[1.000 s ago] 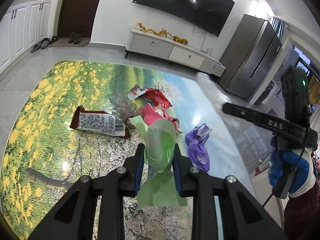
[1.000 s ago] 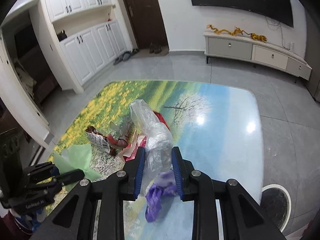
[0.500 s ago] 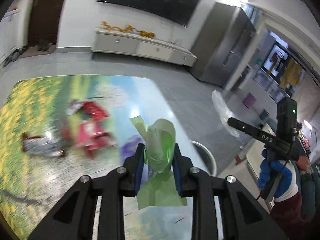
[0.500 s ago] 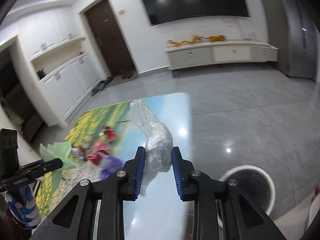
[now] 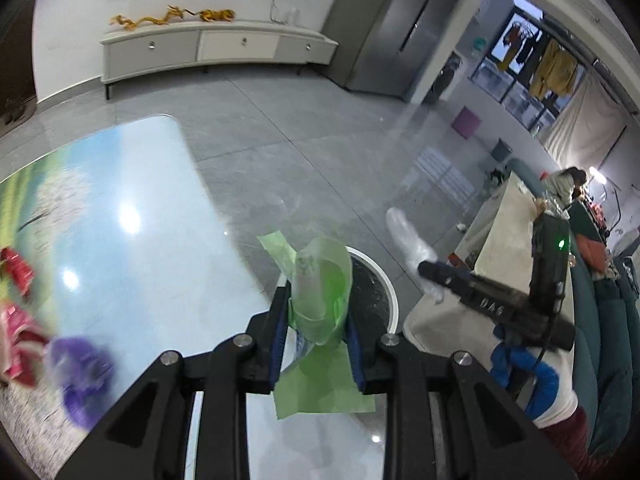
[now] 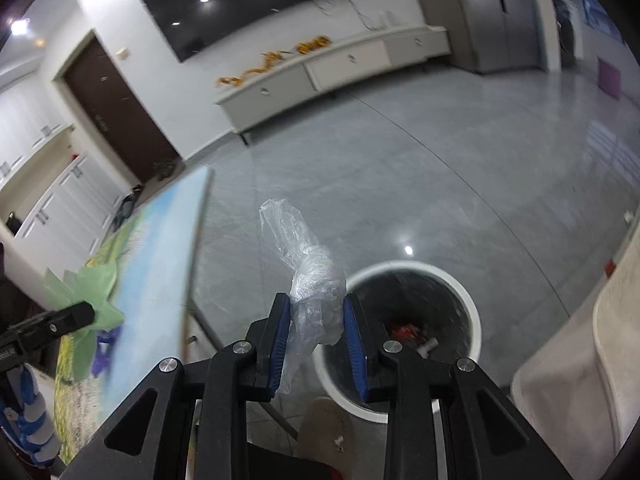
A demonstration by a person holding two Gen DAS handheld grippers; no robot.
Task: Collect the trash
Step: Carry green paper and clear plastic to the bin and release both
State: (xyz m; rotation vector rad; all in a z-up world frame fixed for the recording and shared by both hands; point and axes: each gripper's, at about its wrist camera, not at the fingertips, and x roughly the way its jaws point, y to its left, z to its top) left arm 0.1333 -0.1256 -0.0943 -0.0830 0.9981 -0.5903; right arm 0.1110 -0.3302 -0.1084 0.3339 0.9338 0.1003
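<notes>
My left gripper (image 5: 317,316) is shut on a crumpled green wrapper (image 5: 320,280) and holds it over the table's right edge, just in front of the white round trash bin (image 5: 390,300). My right gripper (image 6: 316,324) is shut on a clear plastic bag (image 6: 308,264) beside the bin's (image 6: 472,308) left rim; red trash lies inside it. The right gripper also shows in the left wrist view (image 5: 428,268), and the left gripper in the right wrist view (image 6: 86,312).
The landscape-print table (image 5: 132,240) still carries a purple wrapper (image 5: 80,372) and red wrappers (image 5: 16,320) at its left. A beige cushion or seat (image 6: 580,360) stands right of the bin. A TV cabinet (image 5: 216,48) lines the far wall across grey floor.
Both grippers swung right, away from the trash pile on the table, toward the bin on the floor. Each still holds its piece. The bin has come close under the right gripper.
</notes>
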